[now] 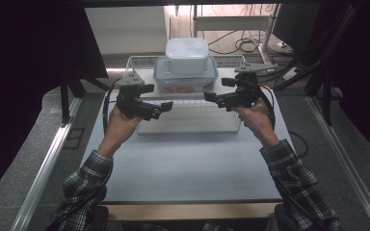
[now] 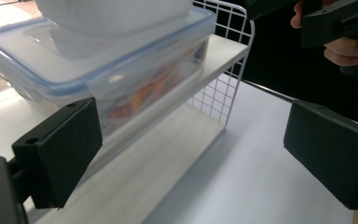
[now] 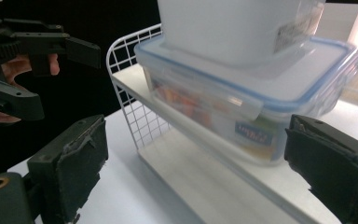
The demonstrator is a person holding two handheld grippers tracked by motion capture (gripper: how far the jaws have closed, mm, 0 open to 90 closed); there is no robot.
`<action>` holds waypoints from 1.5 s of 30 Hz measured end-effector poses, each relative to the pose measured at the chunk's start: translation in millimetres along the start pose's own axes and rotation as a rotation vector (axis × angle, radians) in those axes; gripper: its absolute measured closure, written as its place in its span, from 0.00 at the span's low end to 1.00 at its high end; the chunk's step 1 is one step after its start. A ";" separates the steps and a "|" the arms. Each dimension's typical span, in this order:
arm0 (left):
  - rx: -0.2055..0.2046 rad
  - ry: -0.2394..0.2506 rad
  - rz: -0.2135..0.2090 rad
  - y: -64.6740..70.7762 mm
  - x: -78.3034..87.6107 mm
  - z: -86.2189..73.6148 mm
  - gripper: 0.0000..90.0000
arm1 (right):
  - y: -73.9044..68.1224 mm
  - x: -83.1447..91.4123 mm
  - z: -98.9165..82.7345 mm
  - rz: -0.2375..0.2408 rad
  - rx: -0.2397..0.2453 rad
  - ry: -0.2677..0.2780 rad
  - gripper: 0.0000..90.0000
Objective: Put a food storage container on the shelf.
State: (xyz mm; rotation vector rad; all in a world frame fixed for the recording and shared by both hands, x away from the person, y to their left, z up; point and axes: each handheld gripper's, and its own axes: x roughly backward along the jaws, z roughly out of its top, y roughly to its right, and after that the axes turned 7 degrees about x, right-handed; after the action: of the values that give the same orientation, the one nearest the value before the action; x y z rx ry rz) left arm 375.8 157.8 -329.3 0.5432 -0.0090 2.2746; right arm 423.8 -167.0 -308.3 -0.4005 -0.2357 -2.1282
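A clear food box with a blue-rimmed lid (image 1: 185,78) stands on the upper shelf of a white wire rack (image 1: 188,122), with orange contents showing through its wall. A white opaque tub (image 1: 187,54) is stacked on its lid. My left gripper (image 1: 158,98) hovers at the rack's left front, open and holding nothing. My right gripper (image 1: 219,90) hovers at the right front, also open. In the left gripper view the clear box (image 2: 121,79) lies ahead between the jaws of my left gripper (image 2: 191,144). In the right gripper view the box (image 3: 242,93) lies just ahead of my right gripper (image 3: 200,177).
The rack stands at the far half of a pale table (image 1: 188,163). Its lower shelf (image 2: 135,172) is a bare white board. Dark curtains flank the table, and cables (image 1: 243,43) and metal frames lie beyond the rack.
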 end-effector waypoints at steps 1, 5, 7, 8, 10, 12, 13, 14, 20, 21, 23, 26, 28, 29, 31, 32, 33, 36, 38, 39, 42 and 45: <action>-0.005 -0.003 0.003 1.0 -0.1 -2.3 0.04 | -0.7 0.1 -2.2 0.002 -0.002 -0.001 0.07; -0.011 -0.007 0.004 3.7 -1.2 -10.3 0.04 | -2.3 0.0 -9.2 0.007 -0.002 -0.003 0.07; -0.005 -0.012 -0.005 4.6 -2.6 -18.7 0.04 | -4.3 -1.6 -16.3 0.013 0.004 -0.009 0.06; -0.004 -0.013 -0.005 4.7 -3.1 -21.4 0.04 | -5.2 -2.1 -18.6 0.013 0.008 -0.011 0.06; -0.002 -0.015 -0.003 4.8 -3.7 -24.0 0.04 | -6.2 -2.7 -20.8 0.014 0.011 -0.013 0.06; 0.001 -0.027 -0.003 4.1 -6.0 -31.7 0.04 | -9.0 -4.8 -26.9 0.021 0.019 -0.023 0.06; 0.000 -0.032 0.000 3.8 -6.7 -34.0 0.04 | -10.2 -5.6 -28.9 0.021 0.022 -0.025 0.06; -0.002 -0.038 0.004 3.6 -7.4 -36.3 0.04 | -11.1 -6.1 -30.9 0.020 0.028 -0.031 0.06; -0.008 -0.069 0.020 3.6 -12.4 -50.7 0.04 | -14.8 -10.9 -44.7 0.026 0.033 -0.051 0.05; -0.009 -0.073 0.021 3.8 -13.0 -52.4 0.04 | -15.5 -11.8 -47.3 0.026 0.032 -0.054 0.05; -0.008 -0.077 0.026 4.1 -13.9 -54.8 0.04 | -15.7 -12.1 -48.7 0.027 0.032 -0.056 0.05; -0.007 -0.095 0.036 3.9 -17.4 -64.5 0.04 | -16.6 -13.1 -55.6 0.027 0.035 -0.070 0.05; 0.000 -0.100 0.034 3.3 -19.0 -70.0 0.04 | -17.1 -13.4 -59.2 0.022 0.039 -0.073 0.05; 0.008 -0.101 0.029 3.0 -19.7 -73.0 0.04 | -17.6 -13.5 -61.2 0.023 0.037 -0.078 0.04; 0.024 -0.099 0.025 2.0 -21.0 -79.3 0.04 | -18.5 -14.3 -65.5 0.020 0.037 -0.085 0.04; 0.028 -0.100 0.028 1.5 -21.6 -82.5 0.04 | -18.8 -14.9 -67.9 0.018 0.042 -0.089 0.04; 0.030 -0.101 0.032 0.9 -22.1 -85.5 0.04 | -19.3 -15.5 -70.2 0.013 0.044 -0.094 0.04; 0.037 -0.109 0.048 -0.3 -23.8 -94.2 0.04 | -19.4 -17.9 -77.5 0.008 0.046 -0.108 0.03; 0.052 -0.112 0.043 -1.9 -25.1 -99.5 0.04 | -19.2 -19.3 -80.5 0.004 0.053 -0.129 0.02; 0.052 -0.112 0.043 -1.9 -25.1 -99.5 0.04 | -19.2 -19.3 -80.5 0.004 0.053 -0.129 0.02; 0.061 -0.132 0.049 -2.7 -26.2 -107.7 0.04 | -20.0 -18.6 -85.3 0.000 0.052 -0.133 0.01; 0.063 -0.141 0.055 -1.9 -25.7 -113.2 0.04 | -21.2 -16.6 -89.5 0.001 0.047 -0.138 0.01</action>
State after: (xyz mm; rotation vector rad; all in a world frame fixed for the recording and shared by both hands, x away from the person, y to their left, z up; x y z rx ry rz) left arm 349.5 160.8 -442.4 0.7443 -0.0230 2.2910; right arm 397.4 -170.9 -397.9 -0.5201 -0.3642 -2.0922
